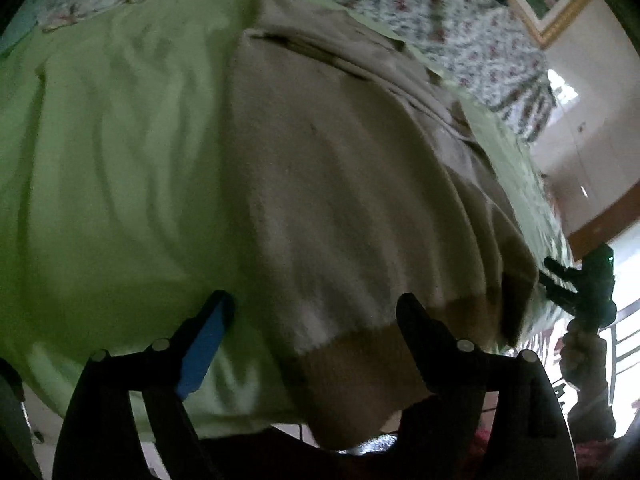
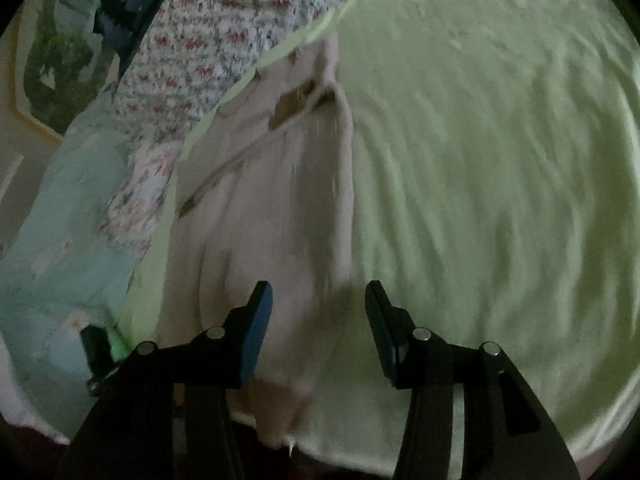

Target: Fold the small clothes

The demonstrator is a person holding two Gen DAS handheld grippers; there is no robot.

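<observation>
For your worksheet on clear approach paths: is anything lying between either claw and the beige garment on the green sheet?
Nothing visible is in the way. The left claw stands open over the beige garment, near its ribbed hem. The right claw is open too, above the garment's edge. Only the green sheet lies around it.

One beige knitted sweater (image 1: 340, 184) lies flat on a light green sheet (image 1: 120, 160), folded lengthwise into a long narrow strip. Its darker tan ribbed hem hangs slightly over the near edge of the sheet. The collar end points toward the far floral-patterned cover (image 2: 208, 40).
</observation>
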